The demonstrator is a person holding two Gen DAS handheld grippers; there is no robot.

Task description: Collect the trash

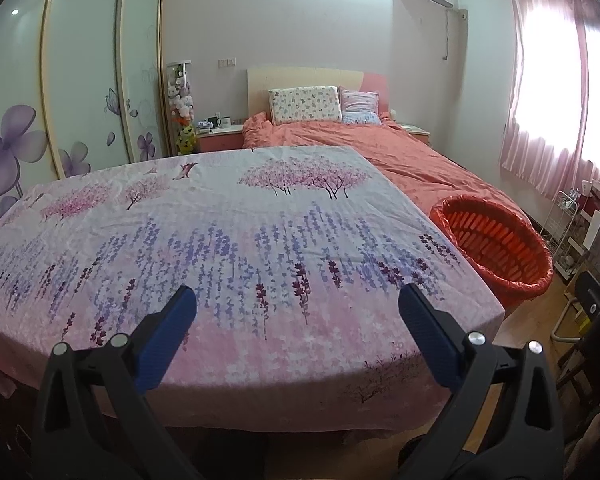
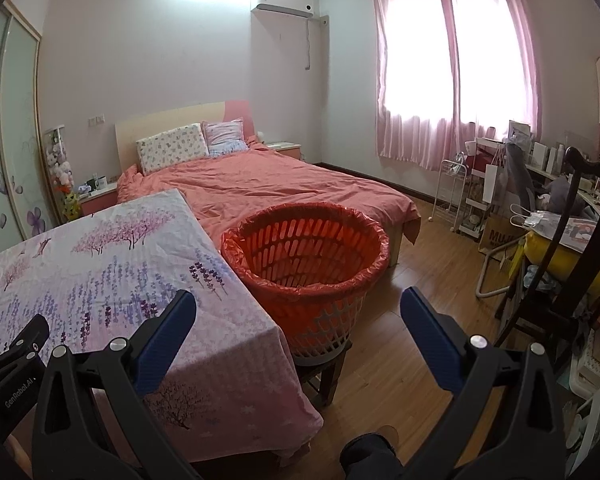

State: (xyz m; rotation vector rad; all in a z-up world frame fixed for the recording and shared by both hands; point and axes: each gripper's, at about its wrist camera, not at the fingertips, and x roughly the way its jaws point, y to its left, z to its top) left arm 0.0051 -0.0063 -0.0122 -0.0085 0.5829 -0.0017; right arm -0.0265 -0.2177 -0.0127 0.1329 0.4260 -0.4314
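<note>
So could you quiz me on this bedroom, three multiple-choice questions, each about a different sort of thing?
1. Where does the basket stand?
A. on the bed
B. on a stool beside the flowered cloth
C. under the window

2. What colour is the bag lining the basket?
A. red
B. black
C. white

3. How are the fingers of the right gripper?
A. shut on trash
B. spread apart, holding nothing
C. shut on the cloth

Answers: 1 B, it sits on a wooden stool at the edge of the flowered cloth. 2 A, red plastic folds over its rim. 3 B, a wide gap shows between them, with nothing in it.
</note>
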